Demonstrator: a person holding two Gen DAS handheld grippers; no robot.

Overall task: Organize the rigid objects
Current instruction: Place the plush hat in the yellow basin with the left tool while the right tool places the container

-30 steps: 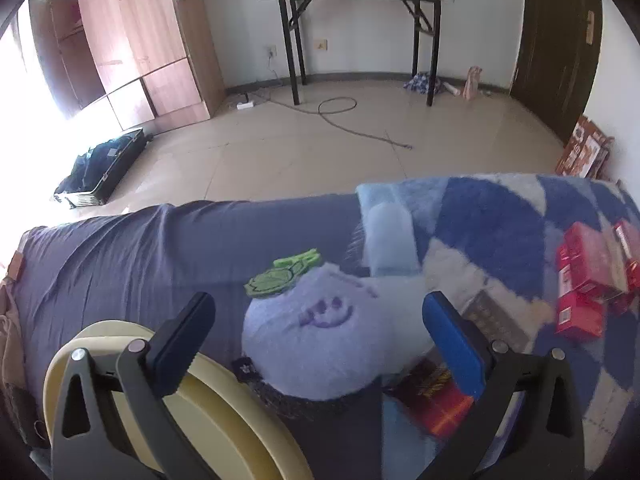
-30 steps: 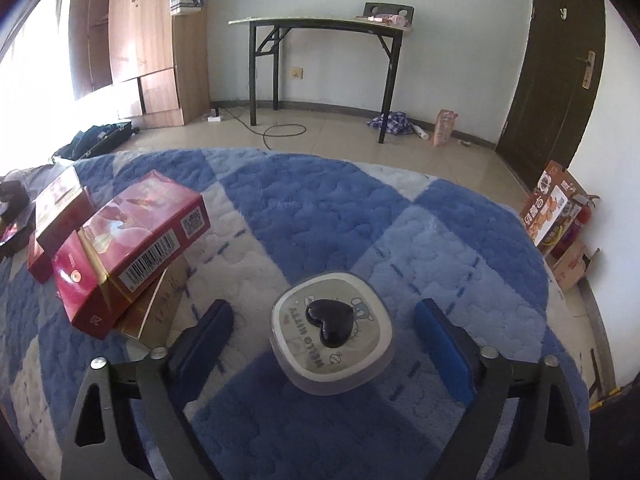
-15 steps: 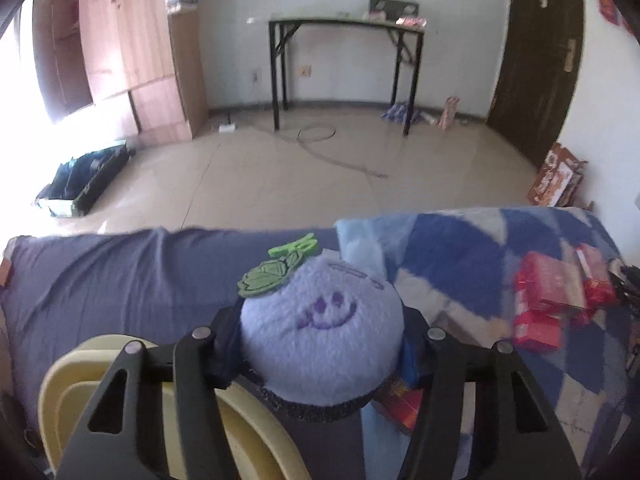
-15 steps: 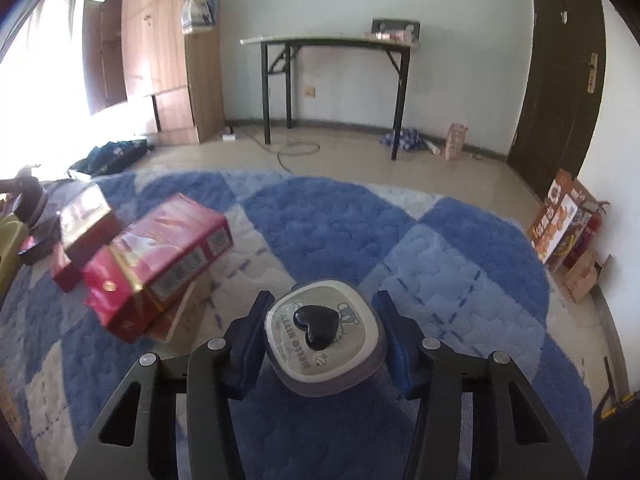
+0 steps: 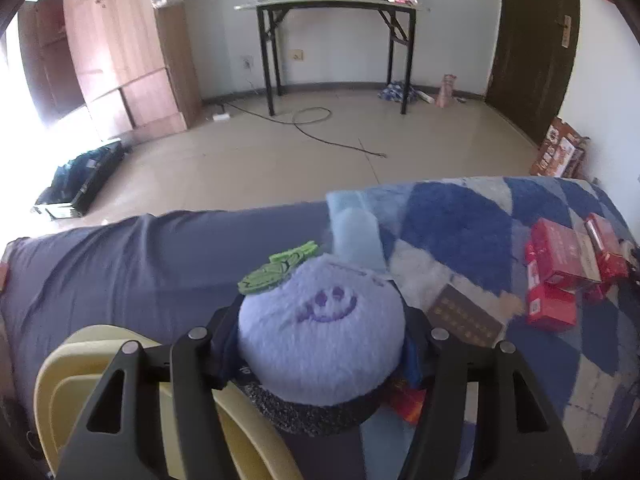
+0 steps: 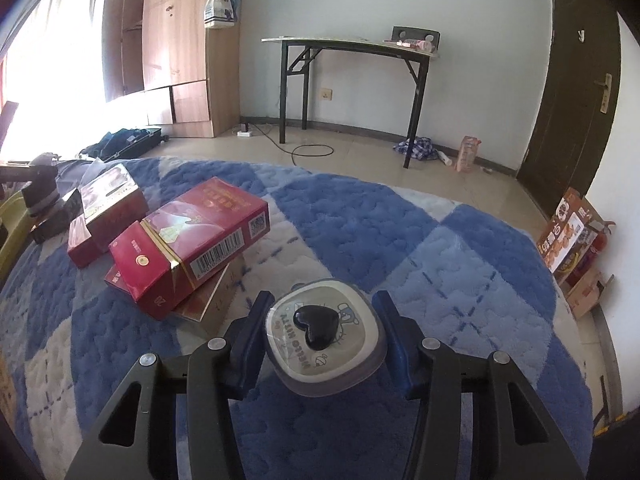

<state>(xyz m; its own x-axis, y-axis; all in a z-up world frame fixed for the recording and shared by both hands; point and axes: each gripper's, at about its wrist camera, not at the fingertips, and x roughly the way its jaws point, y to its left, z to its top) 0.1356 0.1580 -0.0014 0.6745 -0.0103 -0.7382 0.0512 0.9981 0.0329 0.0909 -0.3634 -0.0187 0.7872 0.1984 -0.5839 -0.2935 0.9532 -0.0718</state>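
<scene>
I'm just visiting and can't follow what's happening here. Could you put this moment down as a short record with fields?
Setting: a bed covered with a blue and white checked blanket
Left gripper: shut on a purple plush toy with a smiley face
Right gripper: shut on a small rounded container with a black heart on its lid
Beside the left gripper: a pale yellow bin
Loose items: red boxes piled on the blanket
Background: a black-legged table, a wooden wardrobe, a dark door
</scene>
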